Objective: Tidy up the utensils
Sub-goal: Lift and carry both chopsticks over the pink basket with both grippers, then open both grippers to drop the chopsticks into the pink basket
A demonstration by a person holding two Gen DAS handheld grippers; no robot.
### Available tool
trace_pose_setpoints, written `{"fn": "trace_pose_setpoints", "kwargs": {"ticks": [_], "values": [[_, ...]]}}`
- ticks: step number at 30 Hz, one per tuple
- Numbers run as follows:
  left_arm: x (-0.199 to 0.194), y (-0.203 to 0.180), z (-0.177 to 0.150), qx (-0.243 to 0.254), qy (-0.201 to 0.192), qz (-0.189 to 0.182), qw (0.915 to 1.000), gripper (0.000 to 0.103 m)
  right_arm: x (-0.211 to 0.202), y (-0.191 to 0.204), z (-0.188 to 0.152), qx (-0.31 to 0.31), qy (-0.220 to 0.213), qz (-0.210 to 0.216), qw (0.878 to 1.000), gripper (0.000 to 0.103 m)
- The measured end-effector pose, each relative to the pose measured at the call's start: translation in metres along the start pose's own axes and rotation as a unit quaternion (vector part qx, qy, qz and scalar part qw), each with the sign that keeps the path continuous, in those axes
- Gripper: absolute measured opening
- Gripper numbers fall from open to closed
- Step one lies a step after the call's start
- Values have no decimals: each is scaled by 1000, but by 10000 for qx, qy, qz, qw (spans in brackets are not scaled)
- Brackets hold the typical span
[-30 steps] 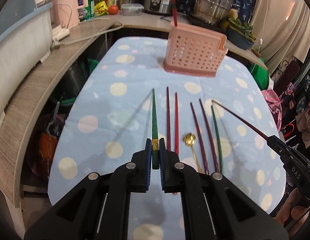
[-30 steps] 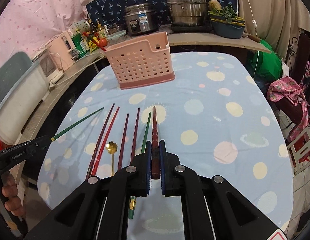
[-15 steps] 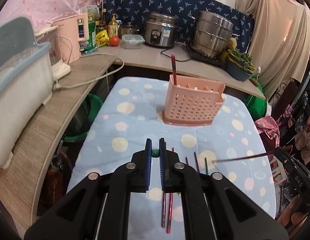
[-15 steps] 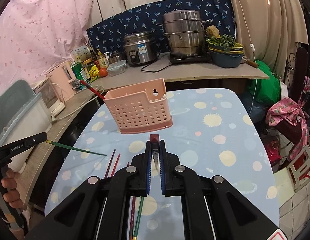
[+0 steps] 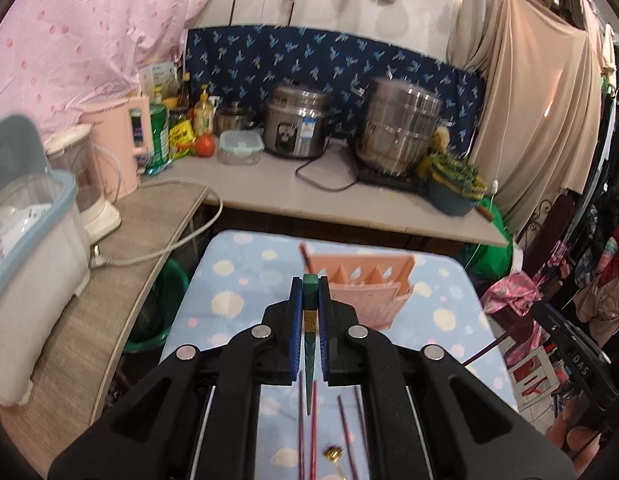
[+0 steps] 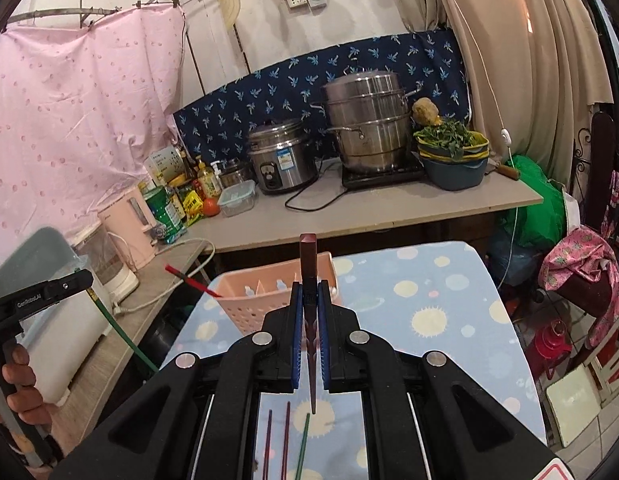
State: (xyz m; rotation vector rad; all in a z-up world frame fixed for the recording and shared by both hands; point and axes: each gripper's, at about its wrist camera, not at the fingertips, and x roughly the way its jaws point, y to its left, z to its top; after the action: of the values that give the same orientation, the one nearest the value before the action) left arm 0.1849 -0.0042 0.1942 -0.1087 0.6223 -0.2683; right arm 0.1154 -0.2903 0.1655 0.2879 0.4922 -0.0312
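Pink holder [image 5: 363, 280] behind gripped green chopstick [image 5: 309, 320], countertop pots [image 5: 401, 128]

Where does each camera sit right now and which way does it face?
Left wrist: on the left gripper, shut on the green chopstick, facing the pink holder and counter; right gripper at right.
Right wrist: on the right gripper, shut on the dark red chopstick, facing likewise; left hand visible.
Shared: holder, steamer.

The pink holder [image 5: 365, 280] stands half hidden behind the left gripper [image 5: 309, 320].
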Motion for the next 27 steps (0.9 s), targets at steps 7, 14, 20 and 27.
{"fn": "trace_pose_setpoints", "kwargs": {"ticks": [7,14,20,27], "values": [[-2,-21,66,-3,-663,-138,9977,7,16,13,60,118,-629,167,9978,7],[28,-33,104,10,-978,-164,9951,7,50,30,98,56,-859,286,9959,7],[66,-35,105,84,-902,-51,9959,7,99,34,94,109,-501,386,9979,7],[112,-23,87,-16,-481,5,9988,7,145,28,69,86,9,296,9995,7]]}}
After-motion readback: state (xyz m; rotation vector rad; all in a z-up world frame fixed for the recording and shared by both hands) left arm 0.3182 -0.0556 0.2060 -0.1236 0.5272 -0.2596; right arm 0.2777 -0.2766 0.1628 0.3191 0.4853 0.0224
